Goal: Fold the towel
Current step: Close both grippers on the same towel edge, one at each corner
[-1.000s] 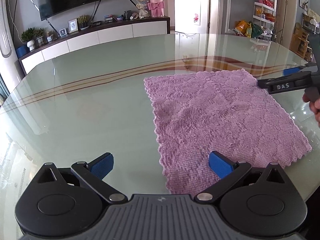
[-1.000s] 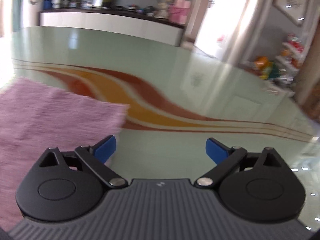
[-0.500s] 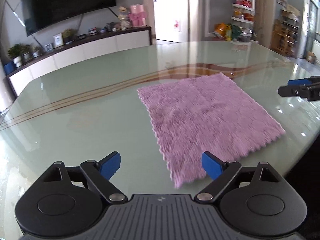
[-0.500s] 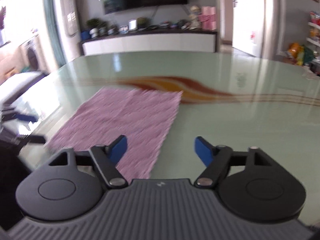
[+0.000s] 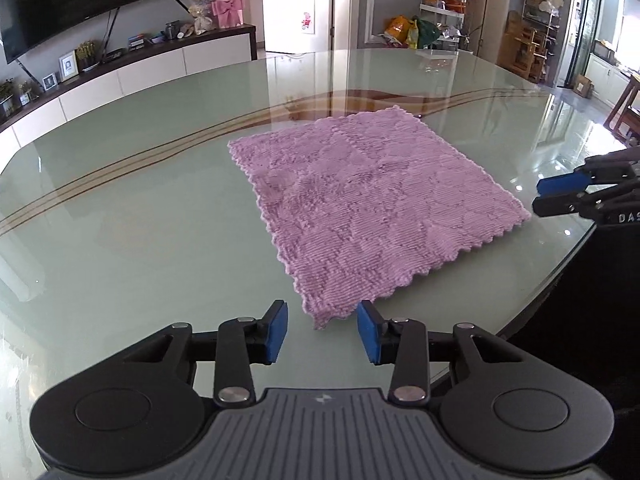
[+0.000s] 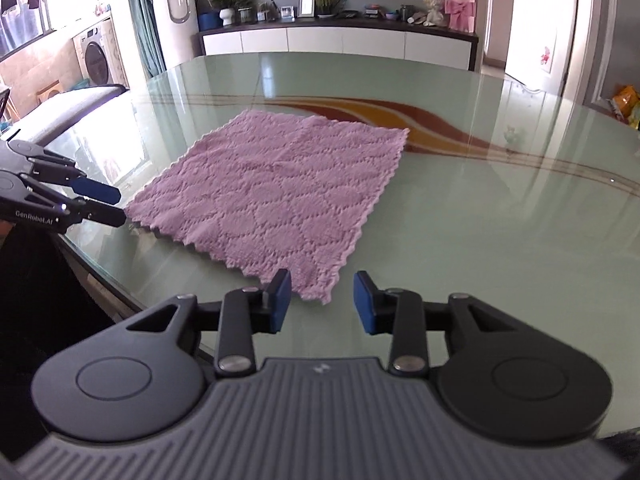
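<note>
A glass table [image 5: 132, 216] carries one purple towel [image 5: 372, 204], seemingly spread flat.

Towel [image 5: 372, 200] flat on table [image 5: 140, 220], near its front edge

Lilac-pink towel [image 5: 372, 208], ribbed pile with a raised diamond pattern and a scalloped edge, on a pale green glass worktop [image 5: 140, 220] swept by brown, orange and cream curved stripes. Left hand-held gripper [image 5: 322, 332]: black with blue pads. Right hand-held gripper [image 6: 320, 300]: the same black and blue.
</note>
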A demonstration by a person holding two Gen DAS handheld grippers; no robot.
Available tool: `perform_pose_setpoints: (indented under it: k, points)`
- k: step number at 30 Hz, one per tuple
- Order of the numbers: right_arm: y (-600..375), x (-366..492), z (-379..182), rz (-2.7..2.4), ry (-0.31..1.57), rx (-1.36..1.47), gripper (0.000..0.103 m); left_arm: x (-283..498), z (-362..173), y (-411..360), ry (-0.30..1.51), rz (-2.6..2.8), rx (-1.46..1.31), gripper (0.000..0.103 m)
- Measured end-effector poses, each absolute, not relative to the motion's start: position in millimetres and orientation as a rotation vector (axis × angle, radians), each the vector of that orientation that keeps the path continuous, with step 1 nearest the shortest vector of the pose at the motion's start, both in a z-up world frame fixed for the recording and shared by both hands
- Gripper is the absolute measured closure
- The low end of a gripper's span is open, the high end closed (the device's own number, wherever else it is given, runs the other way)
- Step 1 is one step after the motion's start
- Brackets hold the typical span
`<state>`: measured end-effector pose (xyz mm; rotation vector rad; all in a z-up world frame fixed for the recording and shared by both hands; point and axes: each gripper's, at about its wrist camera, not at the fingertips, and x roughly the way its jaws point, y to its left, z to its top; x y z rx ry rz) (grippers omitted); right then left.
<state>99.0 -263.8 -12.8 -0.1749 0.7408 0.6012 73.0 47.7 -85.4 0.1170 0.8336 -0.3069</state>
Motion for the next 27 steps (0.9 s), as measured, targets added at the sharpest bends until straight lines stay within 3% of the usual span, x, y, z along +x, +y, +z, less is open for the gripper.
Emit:
perform_pose_setpoints:
  k: [4, 7, 17, 27]
  points:
    - [-263.5, 98.8, -17.0, 0.599, 0.753, -0.182, 0.07, 73.5, -85.4, 48.0, 0.838, -0.296, 0.113, 0.074]
    - [-264.1, 99.0, -19.8, 0.599, 0.764, -0.182, 0.074, 74.3, -84.6, 48.7, 0.843, -0.302, 0.105, 0.074]
    - [-259.7, 99.6, -22.8, 0.608, 0.768, -0.207, 0.075, 73.7, -83.1, 46.7, 0.841, -0.304, 0.119, 0.076]
    - [-257.4, 99.9, -23.4, 0.608, 0.762, -0.249, 0.084, 73.7, -81.4, 46.2, 0.846, -0.316, 0.125, 0.084]
